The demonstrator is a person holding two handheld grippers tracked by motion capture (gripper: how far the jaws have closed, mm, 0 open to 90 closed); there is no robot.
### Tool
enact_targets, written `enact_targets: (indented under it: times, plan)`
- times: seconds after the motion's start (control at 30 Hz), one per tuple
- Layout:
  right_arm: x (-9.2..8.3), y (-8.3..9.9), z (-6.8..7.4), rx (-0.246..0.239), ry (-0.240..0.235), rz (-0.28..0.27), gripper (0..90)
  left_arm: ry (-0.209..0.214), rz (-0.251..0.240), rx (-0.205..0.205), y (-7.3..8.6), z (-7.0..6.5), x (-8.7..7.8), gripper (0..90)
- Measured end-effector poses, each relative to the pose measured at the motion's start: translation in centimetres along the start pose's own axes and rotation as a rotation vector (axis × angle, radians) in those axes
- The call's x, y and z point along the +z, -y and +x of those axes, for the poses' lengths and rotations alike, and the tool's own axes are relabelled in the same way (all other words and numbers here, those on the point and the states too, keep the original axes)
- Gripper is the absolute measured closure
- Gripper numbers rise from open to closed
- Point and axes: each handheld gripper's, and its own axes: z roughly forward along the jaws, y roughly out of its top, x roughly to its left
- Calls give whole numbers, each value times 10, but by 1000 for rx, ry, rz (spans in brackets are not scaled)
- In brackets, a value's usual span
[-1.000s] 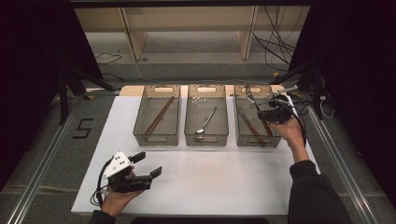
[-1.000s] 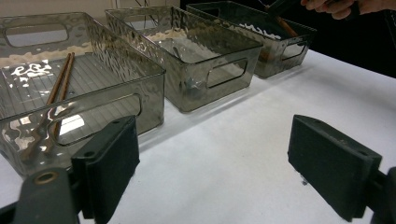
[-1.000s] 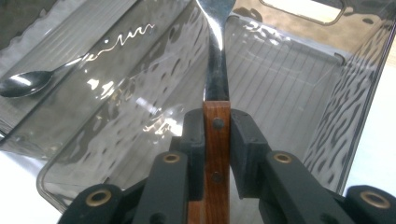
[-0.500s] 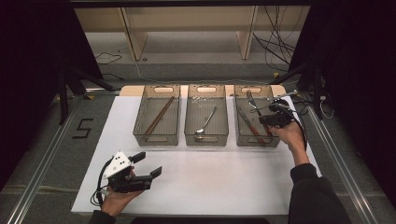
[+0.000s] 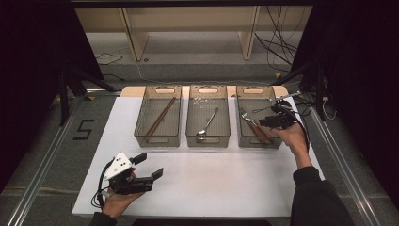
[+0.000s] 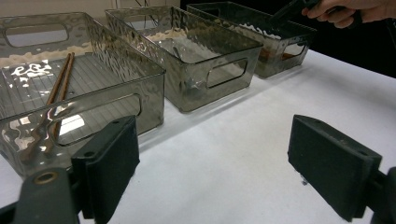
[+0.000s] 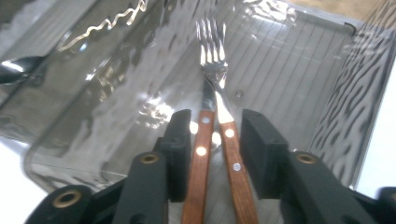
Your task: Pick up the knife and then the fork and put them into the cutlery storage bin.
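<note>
At the lower left of the high view, the left tool (image 5: 147, 165) rests in a hand just above the white table (image 5: 226, 179), its jaws spread wide with nothing between them; the left gripper view shows bare table between the two black pads.

Above it, toward the middle left, stands the left bin (image 5: 159, 138), with a pair of brown chopsticks (image 5: 160, 116) lying slantwise inside. Just beside it, at the centre, the middle bin (image 5: 208, 137) holds a metal spoon (image 5: 207, 123).

At the right of the row, the right bin (image 5: 256, 89) holds two wooden-handled forks (image 5: 254, 128), lying side by side on its floor, their tines towards the far end. The right tool (image 5: 259, 122) hangs over this bin in a hand at the middle right of the frame. Its jaws have just been opening and stand narrowly apart; in the right gripper view the fork handles (image 7: 217, 154) lie between the pads, which stand clear of them on either side.
</note>
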Motion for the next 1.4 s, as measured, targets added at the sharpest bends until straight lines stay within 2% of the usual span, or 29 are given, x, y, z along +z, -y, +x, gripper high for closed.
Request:
enact_targets:
  times: [0.2,0.33,0.73,0.97,1.17,1.4]
  plan:
    - [-8,0,9,-8,-30,-34,528,-1,0,0,0,0,1,161]
    - [-16,2,19,-26,-55,-80,450,1,3,0,0,-1,2,161]
    - [-36,24,59,-55,-156,-214,300,2,7,1,0,-1,1,161]
    - [-46,38,79,-71,-195,-266,269,4,12,3,0,0,1,161]
    - [-49,49,85,-60,-220,-291,259,7,9,2,0,-1,2,161]
    - [-50,59,89,-50,-228,-302,250,11,12,2,0,-1,2,161]
